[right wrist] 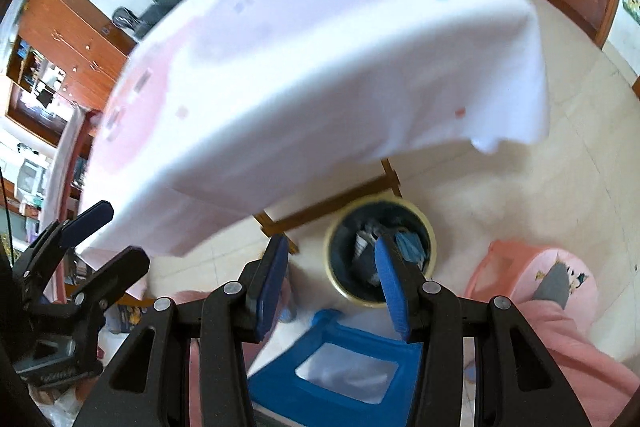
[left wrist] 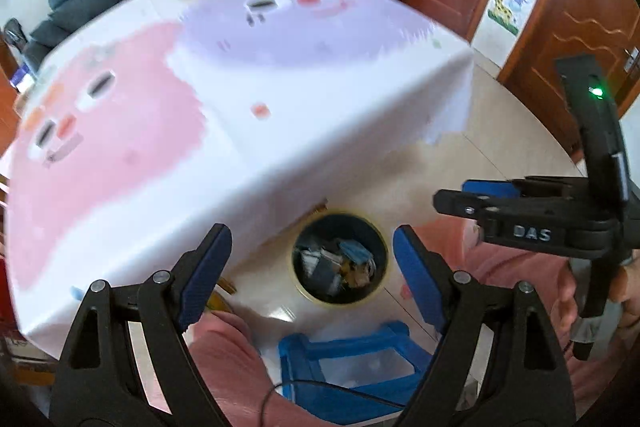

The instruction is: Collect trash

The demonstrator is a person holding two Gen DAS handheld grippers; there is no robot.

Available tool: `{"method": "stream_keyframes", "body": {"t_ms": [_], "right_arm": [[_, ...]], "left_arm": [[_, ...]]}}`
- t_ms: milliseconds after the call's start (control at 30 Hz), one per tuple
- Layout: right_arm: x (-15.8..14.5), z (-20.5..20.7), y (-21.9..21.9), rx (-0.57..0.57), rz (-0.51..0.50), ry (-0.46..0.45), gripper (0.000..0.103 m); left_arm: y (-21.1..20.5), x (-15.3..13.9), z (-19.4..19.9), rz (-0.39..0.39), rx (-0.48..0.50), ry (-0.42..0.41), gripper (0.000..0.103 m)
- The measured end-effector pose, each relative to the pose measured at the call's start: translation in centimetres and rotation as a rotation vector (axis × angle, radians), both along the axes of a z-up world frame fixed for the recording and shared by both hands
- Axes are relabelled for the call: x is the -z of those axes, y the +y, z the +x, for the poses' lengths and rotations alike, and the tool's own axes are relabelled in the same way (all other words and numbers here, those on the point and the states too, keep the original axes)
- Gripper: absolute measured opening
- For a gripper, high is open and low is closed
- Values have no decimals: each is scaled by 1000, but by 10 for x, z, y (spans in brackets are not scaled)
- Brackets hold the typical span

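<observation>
1. Left wrist view: left tool pointed steeply down, blue pads spread wide, nothing between them.
2. Framed in that gap: round trash bin on the tiled floor, dark liner, yellowish rim, standing just off the counter's near corner.
3. Inside the bin: a heap of trash, crumpled wrappers and packets in grey, blue and orange; single pieces too blurred to name.
4. Above and left: counter under a white cloth printed with pink and purple cartoon faces, smeared by blur.
5. Below the bin: blue plastic stool, with pink-clad legs at either side.
6. Right edge: right tool seen side-on, marked "DAS", gripped by a hand; green light on its handle.
7. Right wrist view: right tool also aimed down, blue pads partly apart, nothing gripped; one pad overlapping the sight of the trash bin.
8. Same heap of trash visible in the bin, near the counter's wooden legs.
9. Left edge: left tool with jaws well apart and empty, in front of the overhanging cloth of the counter.
10. Lower right: pink plastic stool with a cartoon picture on its seat; blue plastic stool directly below the pads.
</observation>
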State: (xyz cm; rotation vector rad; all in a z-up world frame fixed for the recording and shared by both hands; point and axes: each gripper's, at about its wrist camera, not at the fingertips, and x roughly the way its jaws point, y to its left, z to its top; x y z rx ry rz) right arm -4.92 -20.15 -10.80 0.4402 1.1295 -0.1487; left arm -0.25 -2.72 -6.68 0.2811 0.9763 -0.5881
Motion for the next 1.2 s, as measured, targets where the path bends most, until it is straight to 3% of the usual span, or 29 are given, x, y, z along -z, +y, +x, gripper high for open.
{"method": "stream_keyframes", "body": {"t_ms": [200, 500, 667, 900, 1200], "right_arm": [[-74, 7, 11, -28, -23, -92, 47], [-191, 4, 38, -107, -90, -242, 65], [-233, -6, 58, -146, -156, -296, 69], [-249, -14, 71, -180, -201, -322, 70], [-232, -17, 72, -220, -222, -351, 70]], "left_arm": [[19, -61, 10, -45, -74, -42, 81], [39, -147, 5, -82, -244, -118, 81], [47, -181, -11, -116, -329, -145, 81], [52, -204, -39, -97, -432, -242, 81], [68, -193, -44, -119, -556, -196, 81]]}}
